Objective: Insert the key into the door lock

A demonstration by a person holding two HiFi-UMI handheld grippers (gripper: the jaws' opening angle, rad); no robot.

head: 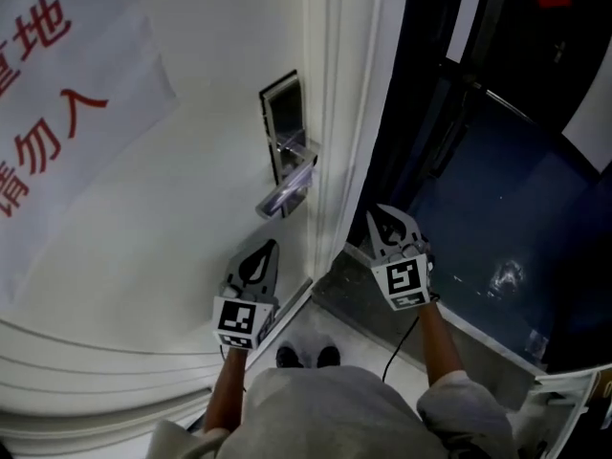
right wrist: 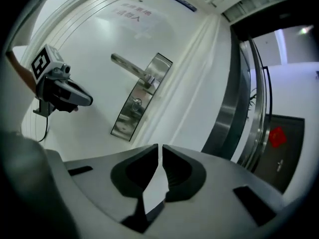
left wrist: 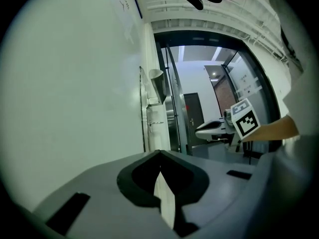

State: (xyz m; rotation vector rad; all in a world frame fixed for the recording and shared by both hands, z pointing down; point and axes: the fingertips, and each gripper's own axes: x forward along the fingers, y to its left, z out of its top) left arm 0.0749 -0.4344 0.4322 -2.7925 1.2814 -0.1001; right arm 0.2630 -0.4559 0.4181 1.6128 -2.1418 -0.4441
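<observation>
Lock hardware sits near the right edge of a white door [head: 172,208]: a tall metal lock plate [head: 283,122] with a lever handle [head: 287,195] sticking out from its lower half. In the right gripper view the same plate [right wrist: 141,96] shows a small round cylinder below the handle [right wrist: 130,66], which looks like the keyhole. A paper sign [head: 57,84] with red characters hangs on the door to the left.

The left gripper [head: 271,248] is held in front of the door face, below the handle and apart from it. Its own view shows its jaws [left wrist: 159,152] closed tip to tip with nothing between them. The right gripper [head: 378,216] is just beyond the door's edge, beside the white frame moulding [head: 335,113] and over the dark floor of the opening. Its jaws [right wrist: 160,146] are drawn almost together, with only a thin slit between the tips, and they are empty. Neither gripper touches the lock.

Each gripper appears in the other's view: the right one [left wrist: 198,132] against the open doorway, the left one [right wrist: 89,101] against the door, left of the plate. Both carry marker cubes, and bare forearms run back from them to the person, whose dark shoes [head: 306,357] show on the floor below.
</observation>
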